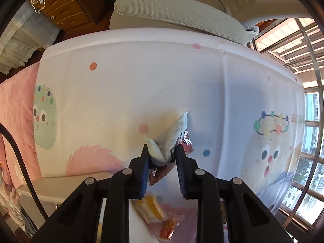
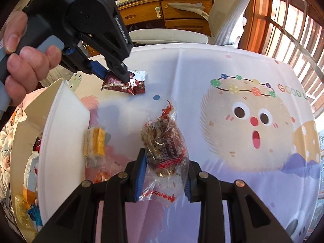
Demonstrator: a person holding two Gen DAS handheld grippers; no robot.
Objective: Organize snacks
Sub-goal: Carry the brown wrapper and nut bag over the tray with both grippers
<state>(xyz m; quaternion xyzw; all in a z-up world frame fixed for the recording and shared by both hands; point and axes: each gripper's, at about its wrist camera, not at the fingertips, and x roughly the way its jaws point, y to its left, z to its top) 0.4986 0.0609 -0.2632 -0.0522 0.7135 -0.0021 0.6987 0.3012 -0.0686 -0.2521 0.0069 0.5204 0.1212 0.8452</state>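
Right wrist: left claw (image 2: pixel 117 77) grips dark-red packet (image 2: pixel 129 87), prob. off tablecloth (image 2: pixel 202 64).

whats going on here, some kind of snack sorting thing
A person is sorting snacks on a cartoon-print tablecloth, holding a gripper in each hand. The left tool is pinched shut on a dark red foil packet, lifted just off the cloth. The right tool holds a clear-wrapped brown snack. A yellow wrapped snack lies on the cloth beside a white bin that already has several snacks inside.
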